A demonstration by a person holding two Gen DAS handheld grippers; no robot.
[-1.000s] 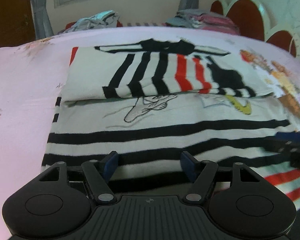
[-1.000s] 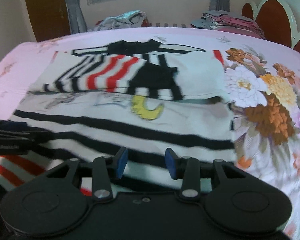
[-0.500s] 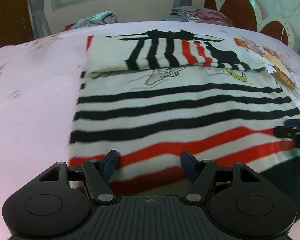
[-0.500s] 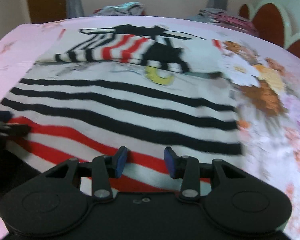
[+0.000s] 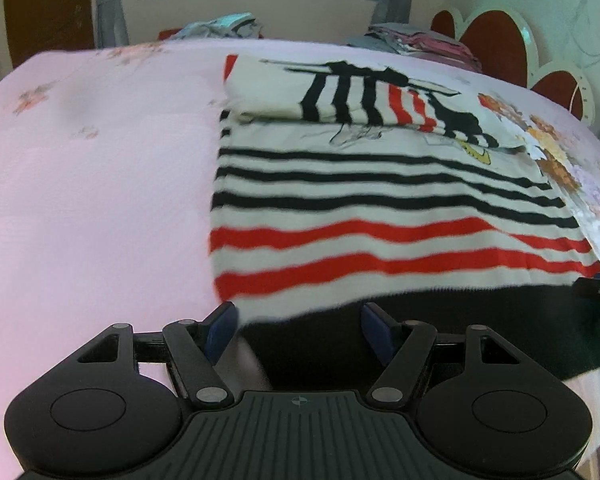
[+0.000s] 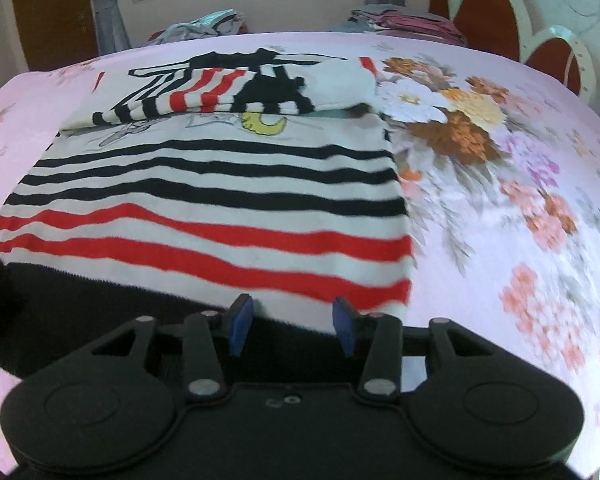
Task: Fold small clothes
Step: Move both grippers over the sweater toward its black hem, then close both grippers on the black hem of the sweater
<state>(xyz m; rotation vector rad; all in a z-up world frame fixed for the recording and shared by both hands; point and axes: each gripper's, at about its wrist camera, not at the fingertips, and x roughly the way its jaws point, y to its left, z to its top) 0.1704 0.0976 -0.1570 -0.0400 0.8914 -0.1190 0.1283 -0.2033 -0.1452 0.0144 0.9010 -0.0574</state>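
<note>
Left wrist view: the left gripper (image 5: 298, 330) fills the bottom of the frame, its blue-padded fingers (image 5: 220, 330) standing well apart with nothing clamped between them. Between and just beyond them lies the black bottom band of the white knitted garment with black and red stripes (image 5: 380, 216), spread across the middle and right of the frame on the pink bed sheet with a floral print (image 5: 92, 200). The left pad sits at the garment's lower left corner; whether either pad touches the cloth cannot be told. The garment's upper part is folded down over itself near the top centre, its sleeves showing black and red bands. At the right edge, the dark tip of the right gripper (image 5: 598, 286) pokes in just above the black band.

Right wrist view: the right gripper (image 6: 292, 326) sits at the bottom centre, jaws parted — narrower than the left one's — and they have just been opening. The black hem passes under and between the pads (image 6: 240, 324), yet they do not press on it. The striped body runs up the left and centre of the frame, with the folded section and a yellow crescent motif at the upper centre. A large flower print covers the sheet on the right.

Behind the bed, at the top of both views, lie two piles of clothes (image 6: 204, 26) — one left of centre, one right.
</note>
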